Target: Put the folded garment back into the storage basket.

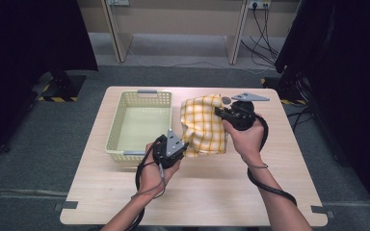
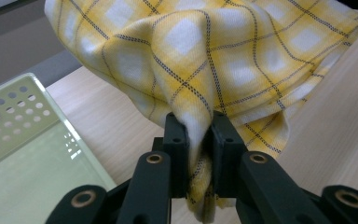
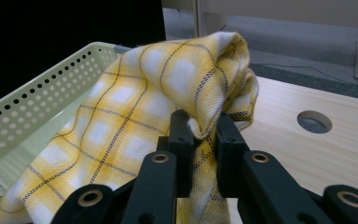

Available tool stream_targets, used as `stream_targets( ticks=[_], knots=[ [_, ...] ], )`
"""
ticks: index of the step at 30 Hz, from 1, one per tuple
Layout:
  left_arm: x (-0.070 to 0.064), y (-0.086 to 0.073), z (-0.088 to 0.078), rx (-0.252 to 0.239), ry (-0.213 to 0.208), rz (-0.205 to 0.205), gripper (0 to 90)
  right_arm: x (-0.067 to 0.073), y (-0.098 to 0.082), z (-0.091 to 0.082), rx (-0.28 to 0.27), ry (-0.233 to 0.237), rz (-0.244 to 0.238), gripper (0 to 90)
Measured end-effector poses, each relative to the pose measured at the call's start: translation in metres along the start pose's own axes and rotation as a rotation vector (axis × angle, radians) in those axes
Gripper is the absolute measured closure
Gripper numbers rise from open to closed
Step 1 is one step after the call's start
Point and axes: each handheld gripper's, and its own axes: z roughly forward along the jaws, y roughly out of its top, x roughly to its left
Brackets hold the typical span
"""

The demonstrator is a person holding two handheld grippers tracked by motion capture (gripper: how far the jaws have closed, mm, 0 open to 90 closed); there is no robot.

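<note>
- Pale green plastic basket (image 1: pixel 139 120) with perforated walls stands on the left half of the light wooden worktop (image 1: pixel 212 187), its long axis running away from the person.
- The left gripper (image 1: pixel 182 147), just beside the basket's near right corner, is clenched on a bunched lower corner of the cloth (image 1: pixel 203 126).
- The yellow checked cloth hangs lifted between both grippers, right of the basket; its long axis slants from the near-left grip up to the far-right grip, loose folds sagging toward the worktop.
- The right gripper (image 1: pixel 218 111) is pinched tight on the cloth's upper far edge.
- A round hole (image 3: pixel 314 122) in the worktop lies beyond the cloth.
</note>
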Motion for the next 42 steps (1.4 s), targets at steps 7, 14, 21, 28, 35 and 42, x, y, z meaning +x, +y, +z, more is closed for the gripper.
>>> stream_targets(
  ticks=[7, 14, 21, 28, 35, 42],
  knots=[
    [0.006, -0.001, -0.004, 0.000, 0.011, -0.008, 79.3, 0.006, 0.005, 0.005, -0.001, 0.009, -0.006, 80.9],
    [0.011, -0.001, -0.008, -0.005, 0.026, -0.017, 79.4, 0.011, 0.011, 0.009, -0.003, 0.016, -0.006, 81.0],
    [0.018, -0.001, -0.014, -0.008, 0.044, -0.026, 79.5, 0.018, 0.019, 0.015, -0.007, 0.027, -0.013, 80.9],
    [0.026, -0.002, -0.020, -0.006, 0.062, -0.033, 79.6, 0.026, 0.024, 0.022, -0.010, 0.042, -0.019, 80.9],
    [0.033, -0.005, -0.026, -0.005, 0.080, -0.043, 79.7, 0.035, 0.031, 0.028, -0.010, 0.058, -0.030, 80.9],
    [0.039, -0.007, -0.033, -0.006, 0.095, -0.052, 79.7, 0.044, 0.036, 0.034, -0.013, 0.072, -0.040, 80.9]
  ],
)
